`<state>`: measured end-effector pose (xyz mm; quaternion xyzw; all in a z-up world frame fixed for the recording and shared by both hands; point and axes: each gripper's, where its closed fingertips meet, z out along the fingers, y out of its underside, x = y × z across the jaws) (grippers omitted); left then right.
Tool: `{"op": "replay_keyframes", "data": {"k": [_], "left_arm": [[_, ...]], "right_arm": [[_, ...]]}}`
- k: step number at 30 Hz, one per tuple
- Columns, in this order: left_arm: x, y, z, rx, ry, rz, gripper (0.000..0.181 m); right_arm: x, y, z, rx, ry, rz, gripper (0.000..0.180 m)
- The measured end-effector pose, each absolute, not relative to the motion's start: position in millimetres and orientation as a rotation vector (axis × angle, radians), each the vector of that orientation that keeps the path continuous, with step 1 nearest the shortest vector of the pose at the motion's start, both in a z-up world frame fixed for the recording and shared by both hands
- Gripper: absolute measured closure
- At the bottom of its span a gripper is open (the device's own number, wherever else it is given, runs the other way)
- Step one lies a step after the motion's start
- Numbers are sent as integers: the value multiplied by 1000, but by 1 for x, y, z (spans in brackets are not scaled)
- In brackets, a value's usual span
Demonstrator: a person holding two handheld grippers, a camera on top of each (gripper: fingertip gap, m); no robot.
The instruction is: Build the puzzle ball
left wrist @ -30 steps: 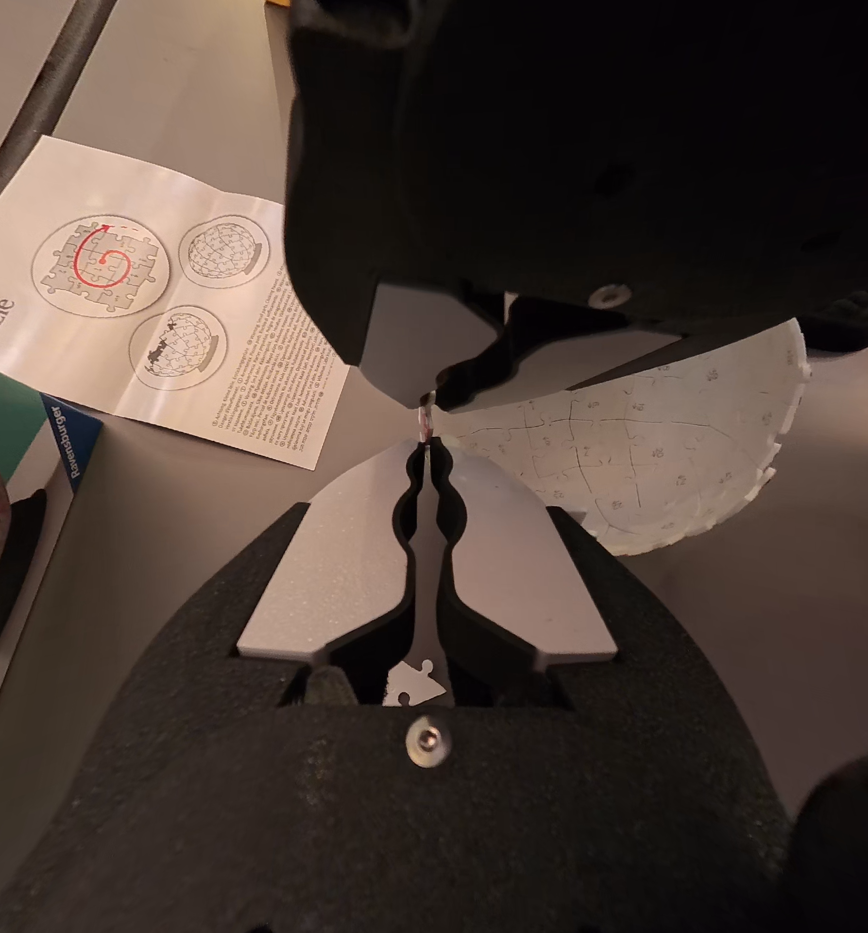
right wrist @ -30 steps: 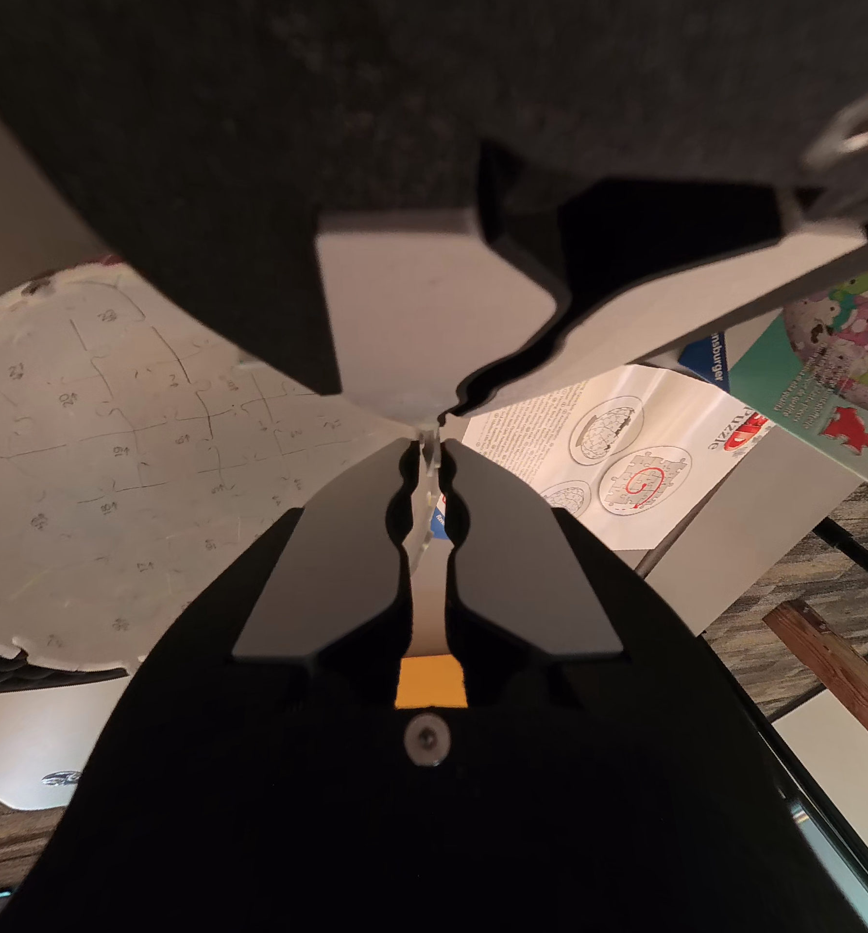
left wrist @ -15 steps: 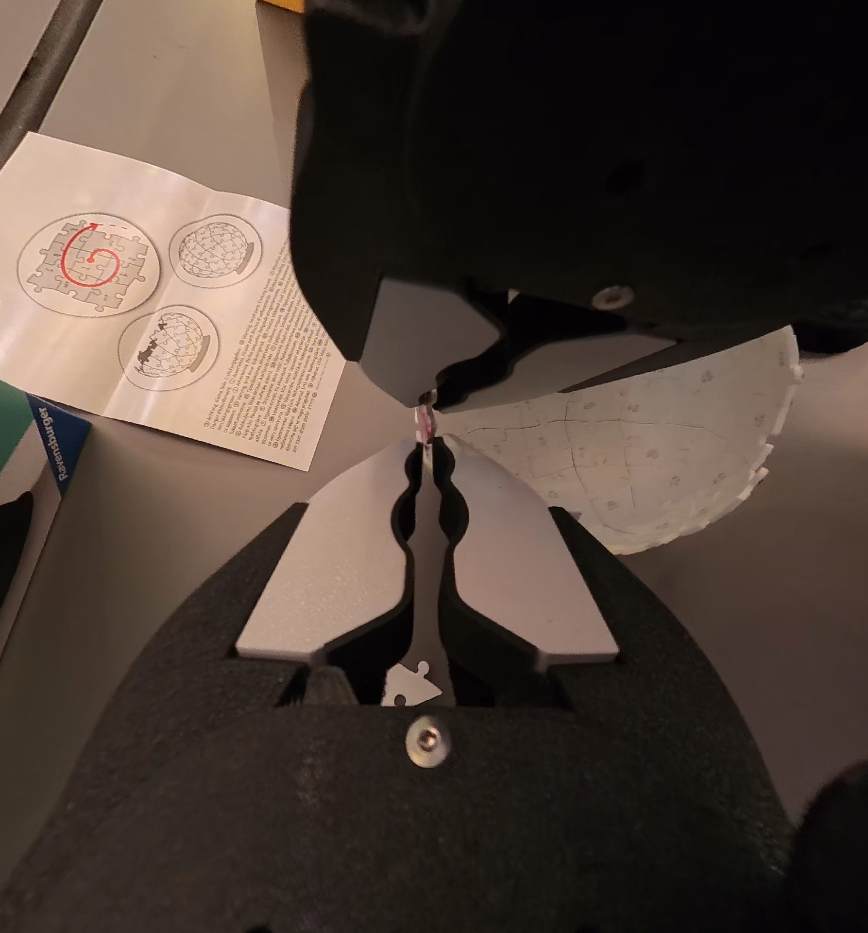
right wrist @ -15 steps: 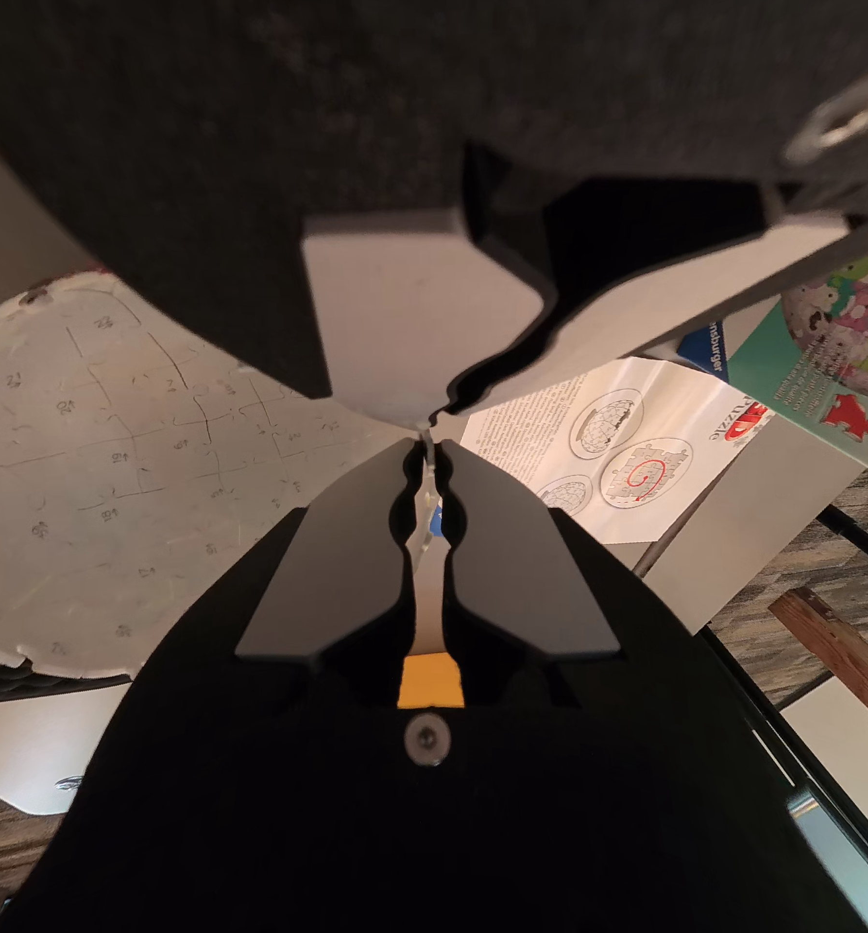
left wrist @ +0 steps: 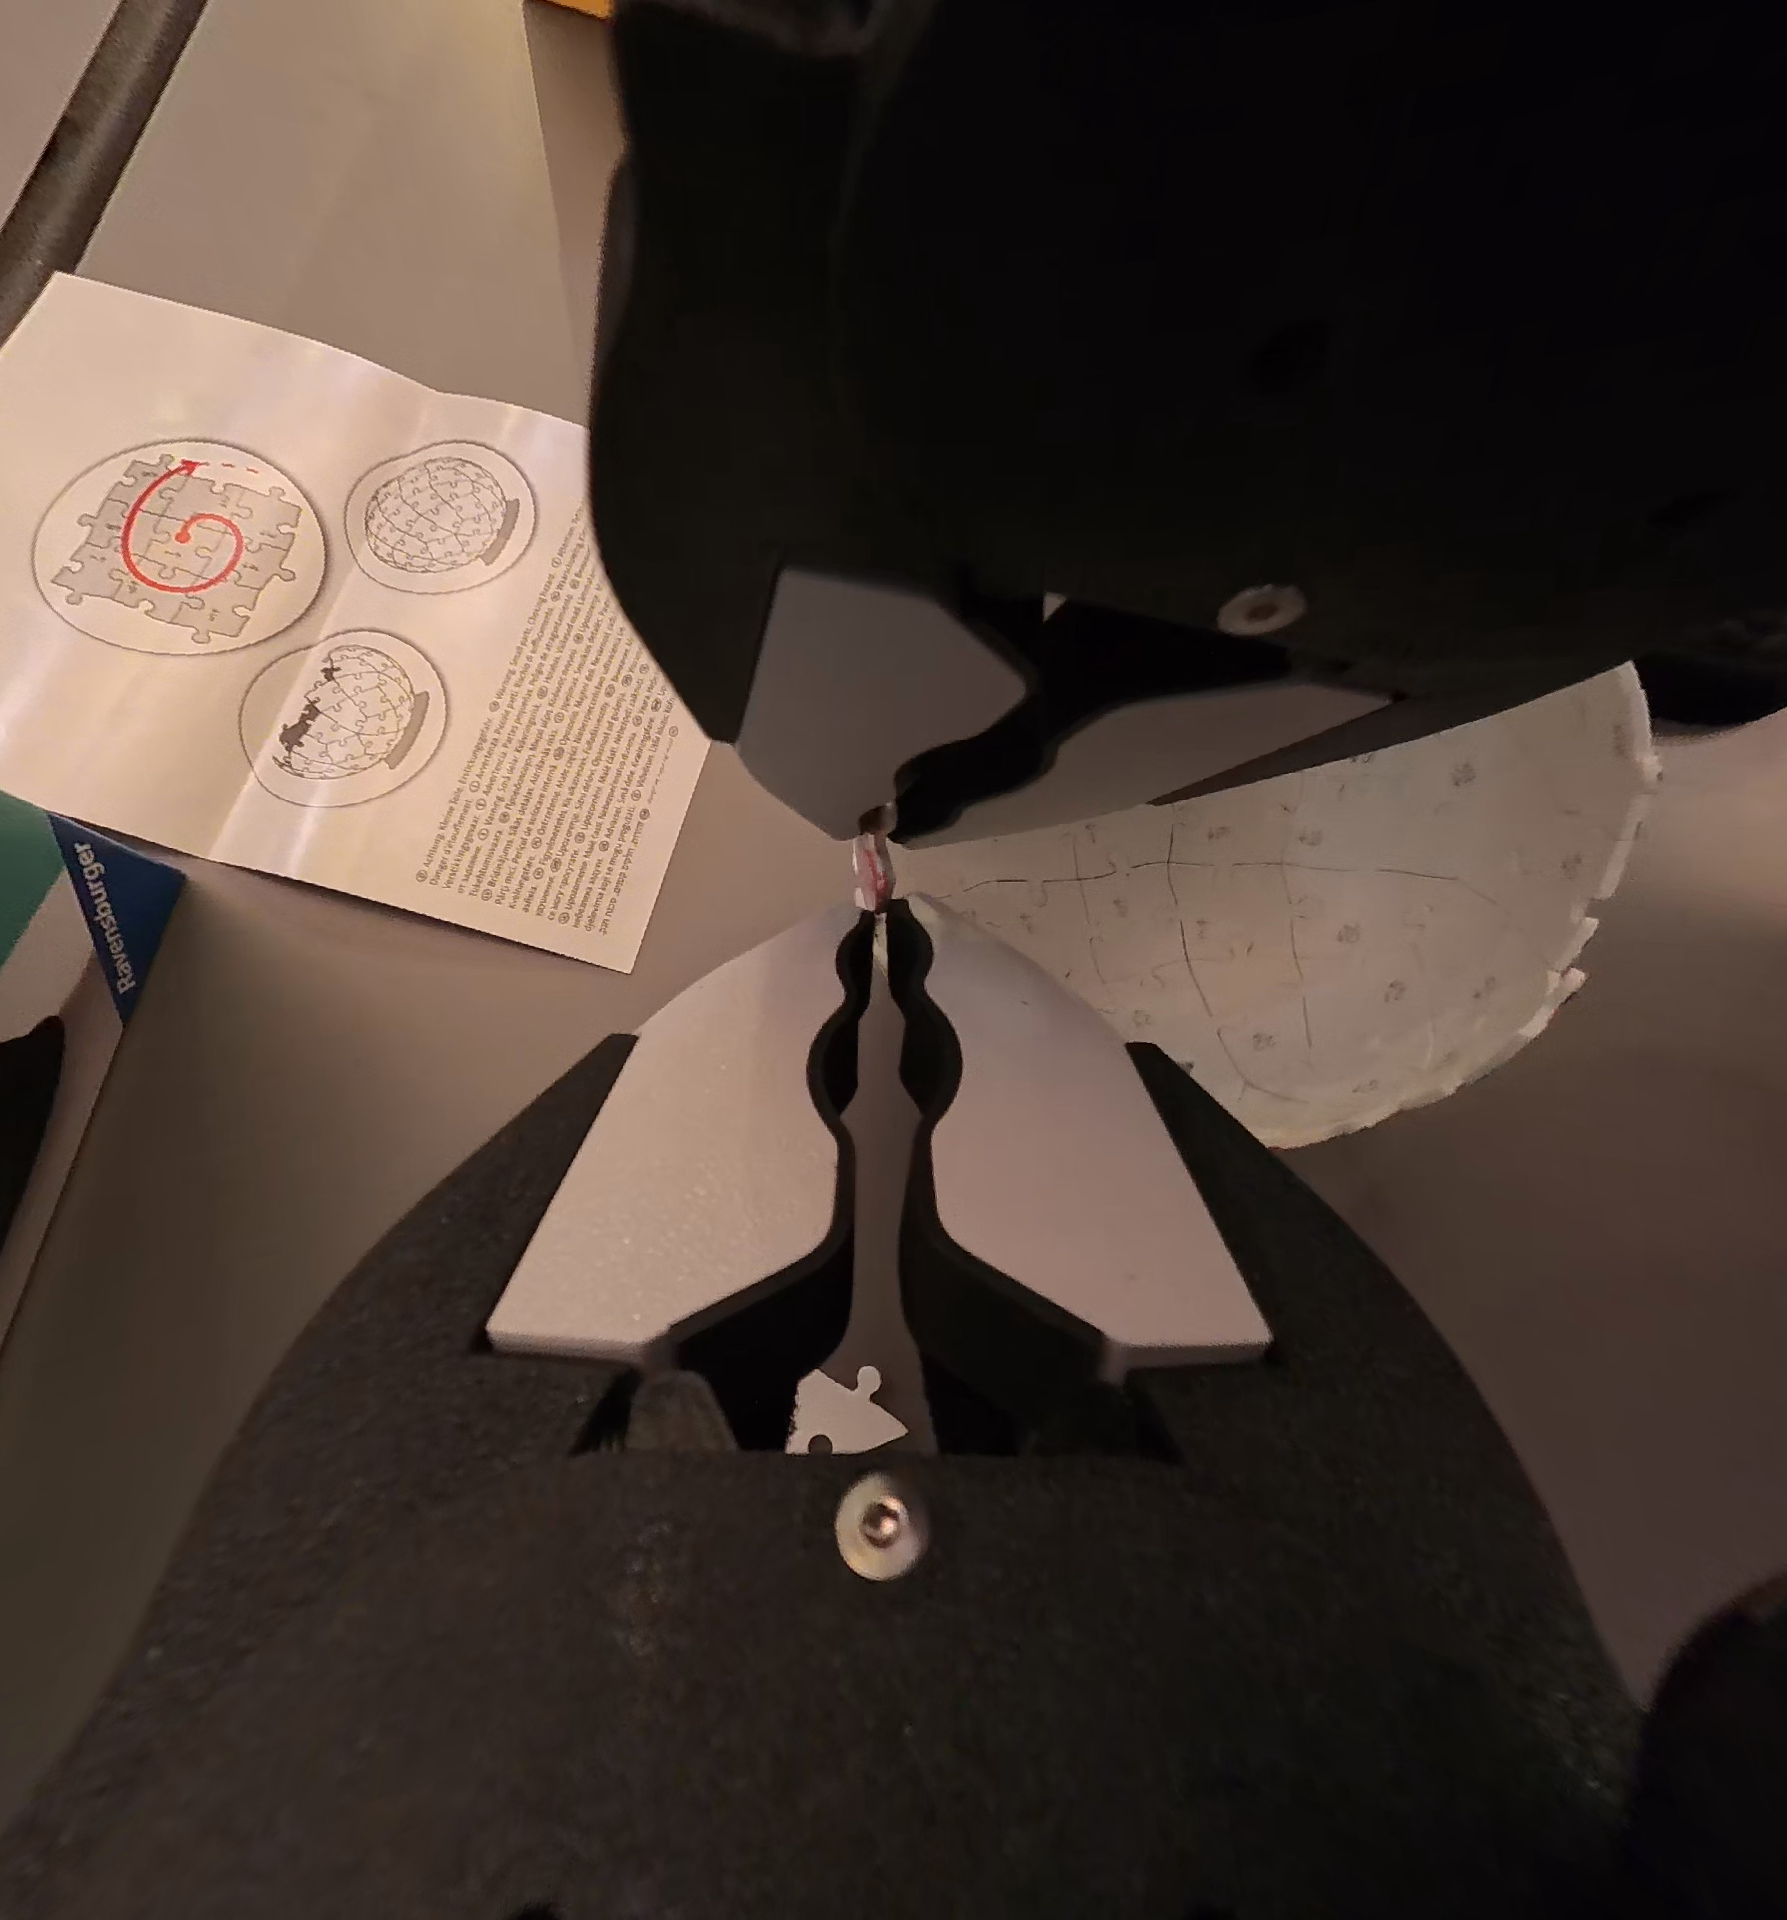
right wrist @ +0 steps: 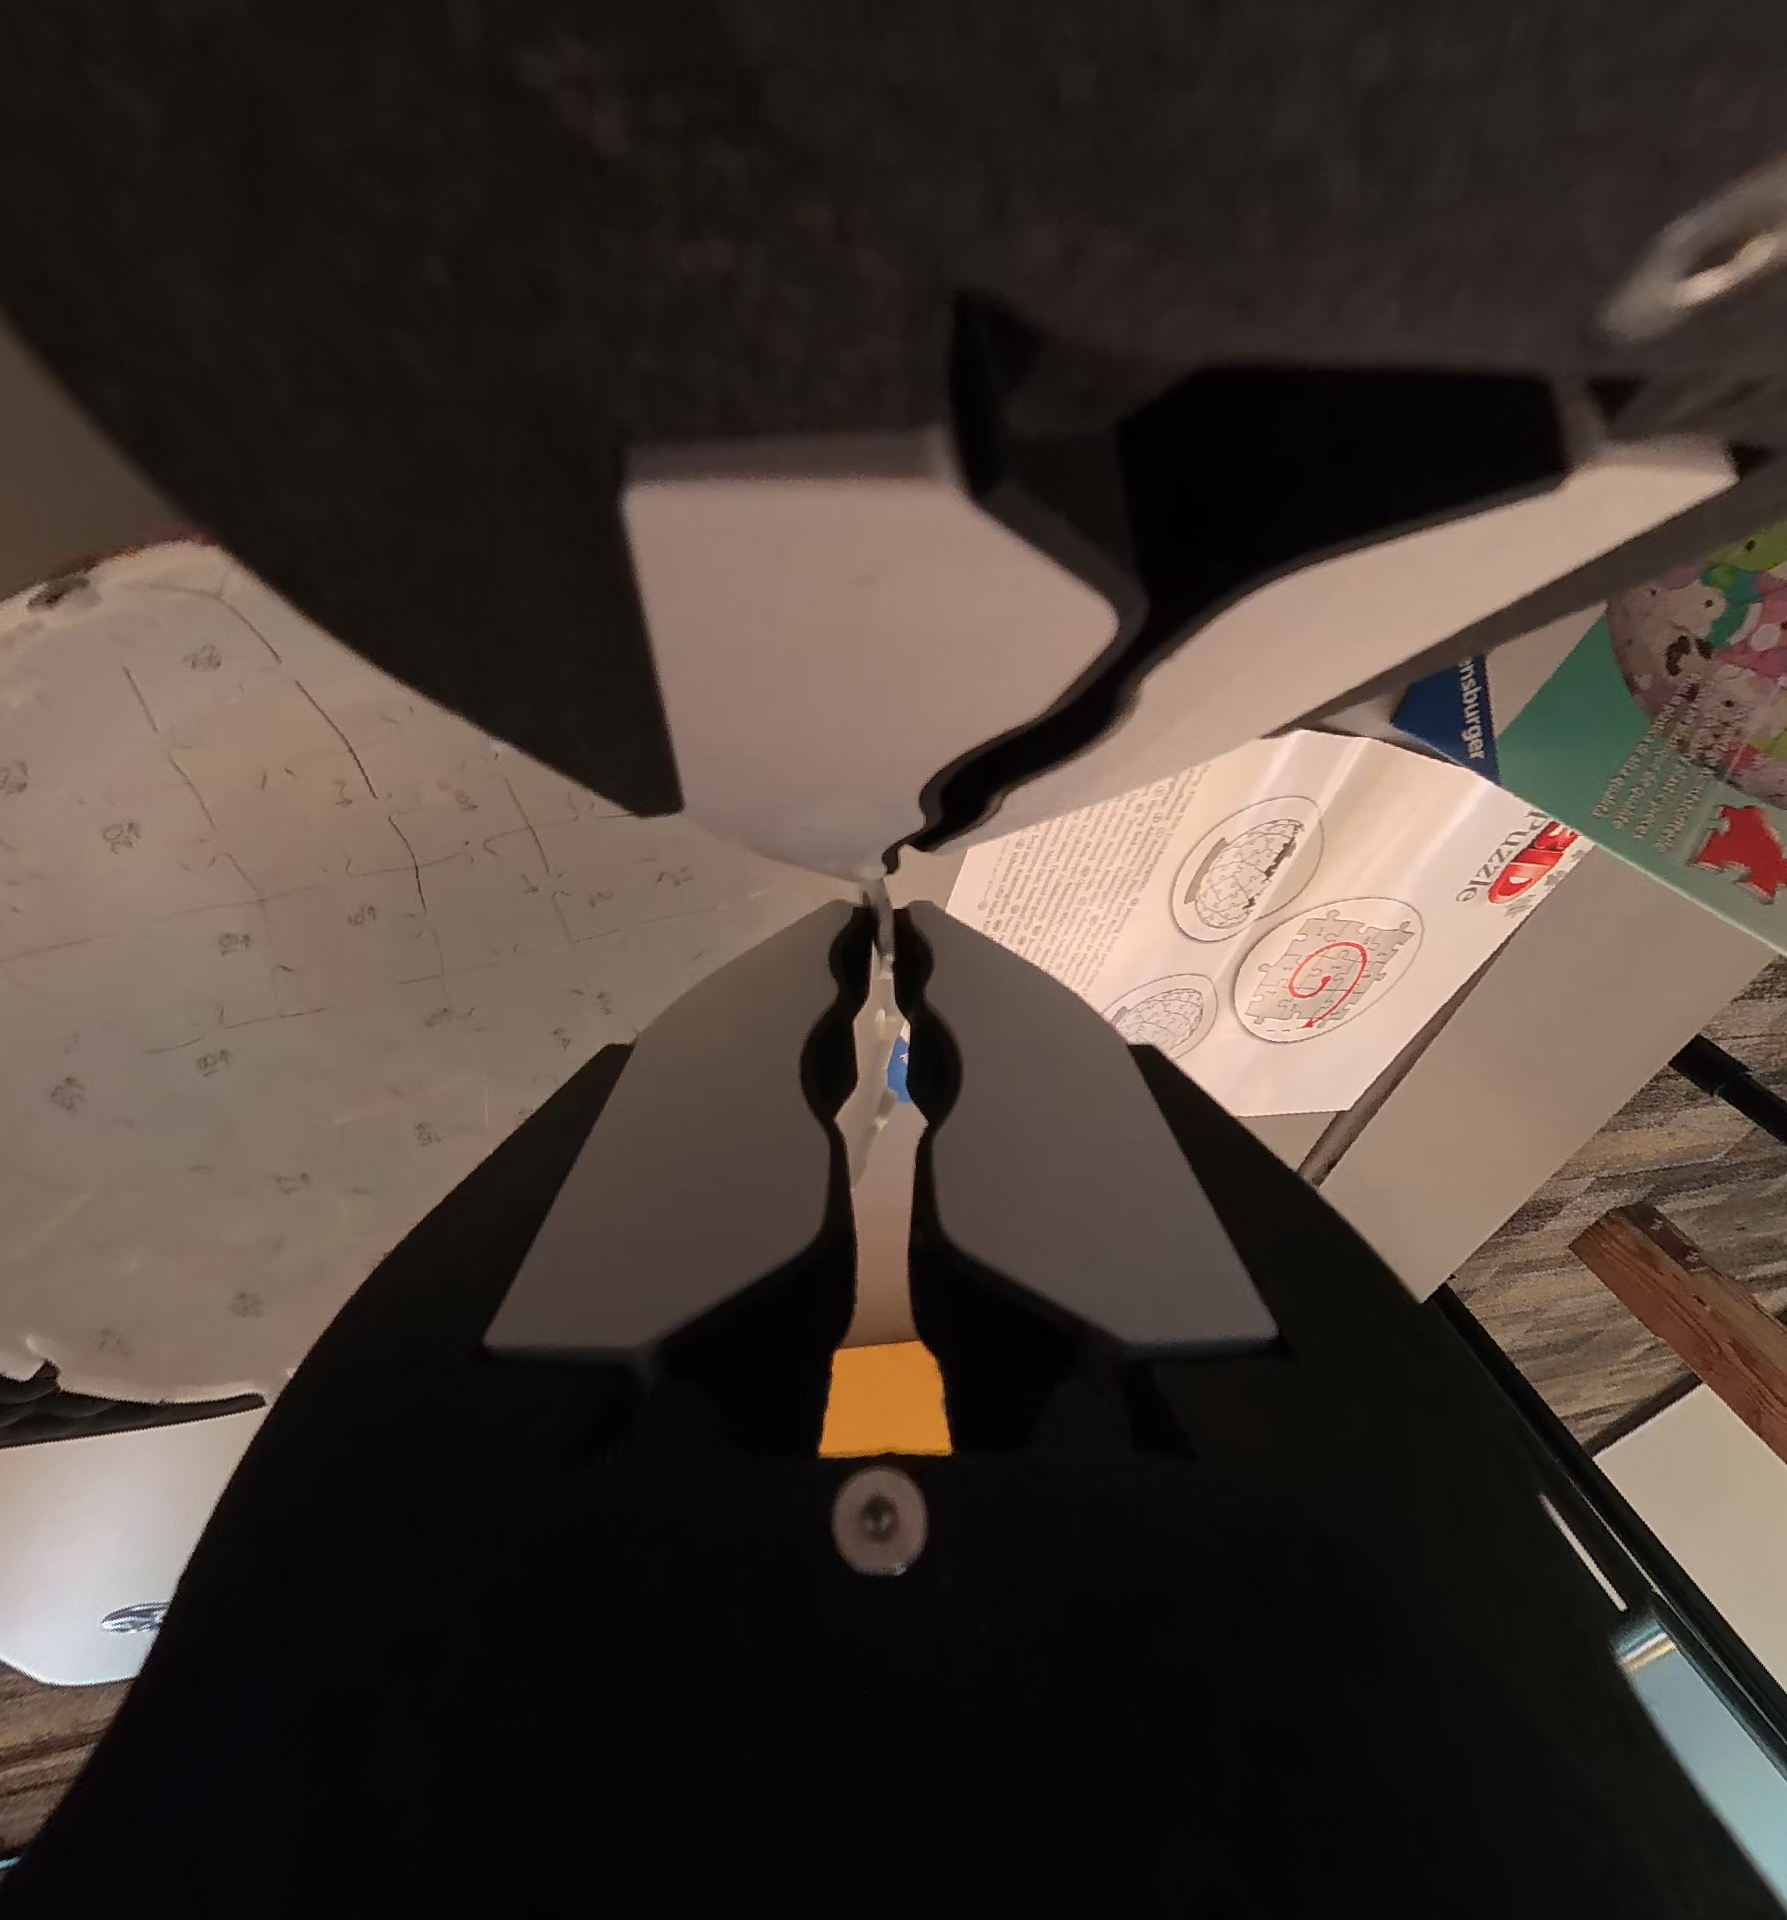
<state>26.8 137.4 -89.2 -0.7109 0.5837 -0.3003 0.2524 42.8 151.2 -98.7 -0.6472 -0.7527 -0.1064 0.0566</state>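
Observation:
The partly built puzzle ball point(left wrist: 1284, 935) is a white half shell with numbered pieces, its hollow side towards me; it also shows in the right wrist view point(right wrist: 193, 935). My left gripper point(left wrist: 873, 914) is shut at its tips on the shell's rim. My right gripper point(right wrist: 881, 914) is shut on a thin puzzle piece point(right wrist: 884, 1039), seen edge-on between its fingers. The two grippers meet tip to tip. The right gripper comes in from above in the left wrist view point(left wrist: 884, 821). A short pink-marked edge point(left wrist: 871, 868) shows between the tips.
A folded instruction leaflet point(left wrist: 297, 644) and the puzzle box point(left wrist: 37, 935) lie on the grey table to the left; both show in the right wrist view, leaflet point(right wrist: 1284, 935), box point(right wrist: 1699, 727). A loose white piece point(left wrist: 847, 1418) lies under my left gripper. The table edge point(right wrist: 1388, 1101) runs at right. The grippers are tip to tip, or close to it.
Both grippers stay shut and tip to tip. The pair has drifted slightly, so the leaflet and the shell have shifted a little in both views.

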Motion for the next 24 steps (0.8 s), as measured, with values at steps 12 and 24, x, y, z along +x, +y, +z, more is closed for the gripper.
{"op": "replay_keyframes", "data": {"k": [12,24], "left_arm": [[29,136,-89,-1942,1588,-831,179],[28,138,-90,-1949,1580,-792,179]], "right_arm": [[45,149,-99,-1974,-2299,-305,174],[46,148,-99,-1964,-2298,-302,171]]}}
